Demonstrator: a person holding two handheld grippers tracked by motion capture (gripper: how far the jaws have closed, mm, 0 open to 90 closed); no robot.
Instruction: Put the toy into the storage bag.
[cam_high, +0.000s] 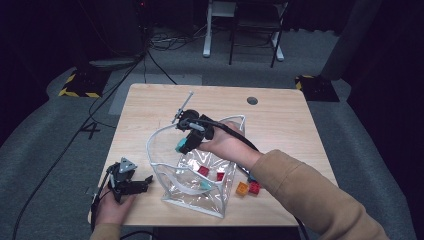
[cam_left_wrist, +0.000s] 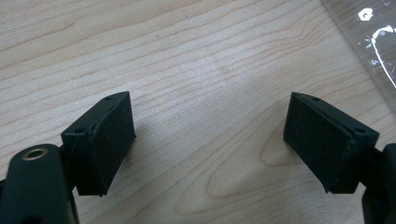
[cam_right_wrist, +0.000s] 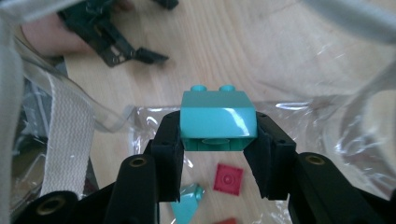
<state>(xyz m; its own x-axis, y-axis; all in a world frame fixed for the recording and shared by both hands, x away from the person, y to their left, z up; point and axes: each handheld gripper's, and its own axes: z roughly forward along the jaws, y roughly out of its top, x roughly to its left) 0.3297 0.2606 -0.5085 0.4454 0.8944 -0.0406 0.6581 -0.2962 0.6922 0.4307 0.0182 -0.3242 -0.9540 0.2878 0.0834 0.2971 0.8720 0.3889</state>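
While clamped in R tongs (cam_right_wrist: 218, 140): teal brick (cam_right_wrist: 218, 119) (unmarked).

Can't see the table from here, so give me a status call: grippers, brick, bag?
Right gripper shut on teal brick, over clear bag mouth. Left gripper open, empty, low over table. Red bricks already in bag. Nothing blocking.

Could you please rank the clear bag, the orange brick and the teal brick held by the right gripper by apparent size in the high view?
1. Clear bag, by far the largest.
2. Teal brick.
3. Orange brick.
The two bricks look close in size, and the teal one is partly hidden, so their order is unsure.
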